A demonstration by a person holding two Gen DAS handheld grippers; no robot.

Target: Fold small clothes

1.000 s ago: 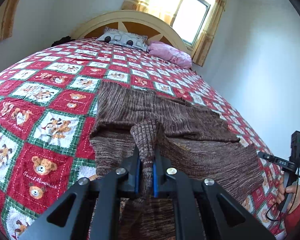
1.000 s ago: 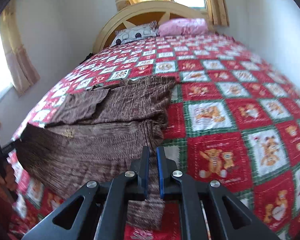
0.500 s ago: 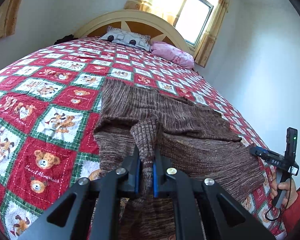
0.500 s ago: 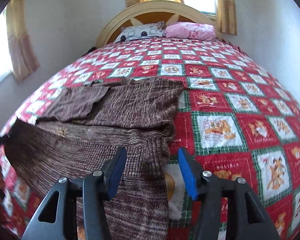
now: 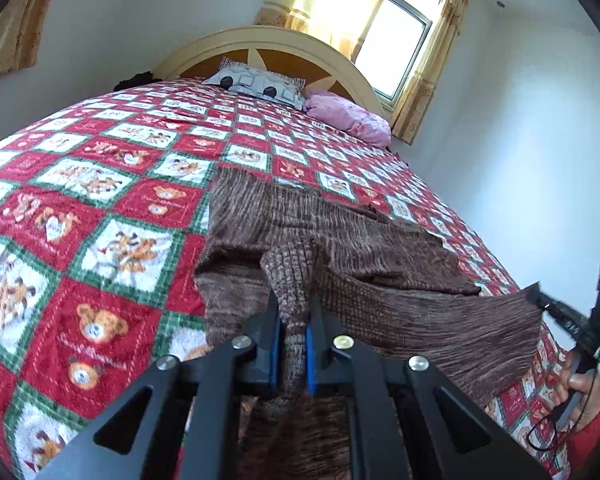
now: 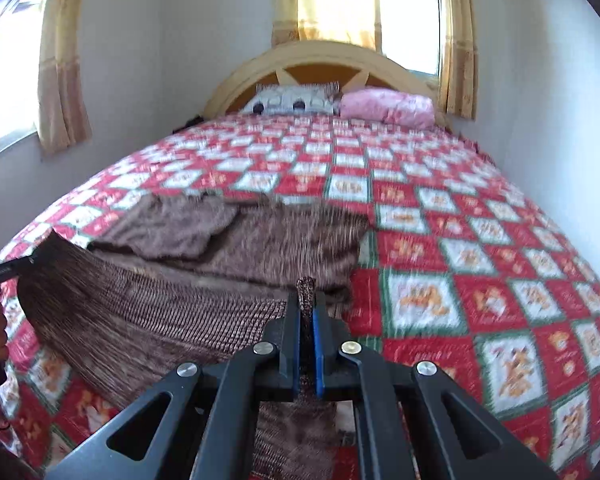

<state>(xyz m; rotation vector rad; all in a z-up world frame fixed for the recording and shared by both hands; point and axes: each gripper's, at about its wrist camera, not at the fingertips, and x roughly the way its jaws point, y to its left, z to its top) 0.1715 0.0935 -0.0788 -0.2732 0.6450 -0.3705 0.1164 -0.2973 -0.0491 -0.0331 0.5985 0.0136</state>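
Note:
A brown knitted sweater (image 5: 340, 236) lies partly folded on the bed's red, green and white teddy-bear quilt (image 5: 100, 216). My left gripper (image 5: 291, 314) is shut on a bunched corner of the sweater's near hem, which stands up between its blue pads. In the right wrist view my right gripper (image 6: 306, 306) is shut on the other hem corner, with a tuft of knit poking above the fingertips. Between the two grippers the hem (image 6: 140, 304) hangs stretched just above the quilt. The right gripper (image 5: 538, 298) also shows at the left wrist view's right edge, held by a hand (image 5: 580, 388).
A patterned grey pillow (image 5: 260, 84) and a pink pillow (image 5: 348, 120) lie against the curved wooden headboard (image 5: 268, 40). Curtained windows stand behind the bed and on the left wall. A white wall runs close along the bed's right side (image 6: 540, 120).
The right gripper opened, then shut on the hem corner and lifted it off the quilt, rolling as it rose. The left gripper kept its grip and stayed put.

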